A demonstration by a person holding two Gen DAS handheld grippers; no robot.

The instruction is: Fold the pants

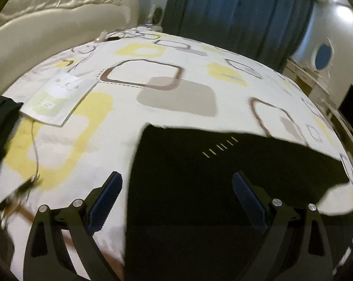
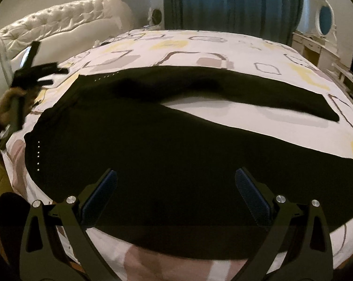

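Black pants (image 2: 153, 140) lie spread flat on the patterned bed sheet (image 2: 223, 44), waistband to the left, two legs running to the right with a gap of sheet between them. In the left wrist view the pants (image 1: 211, 175) show a waist corner with small white stitches. My left gripper (image 1: 176, 180) is open, hovering over the waistband edge, empty. It also shows in the right wrist view (image 2: 36, 72), held in a hand at the left. My right gripper (image 2: 176, 175) is open and empty above the near leg.
A white leaflet (image 1: 57, 98) and a thin cable (image 1: 34, 147) lie on the sheet left of the pants. A dark cloth (image 1: 1, 117) sits at the far left. A cream tufted headboard (image 2: 59, 23) is at the left; curtains (image 2: 235, 2) and a dresser (image 2: 317, 44) beyond.
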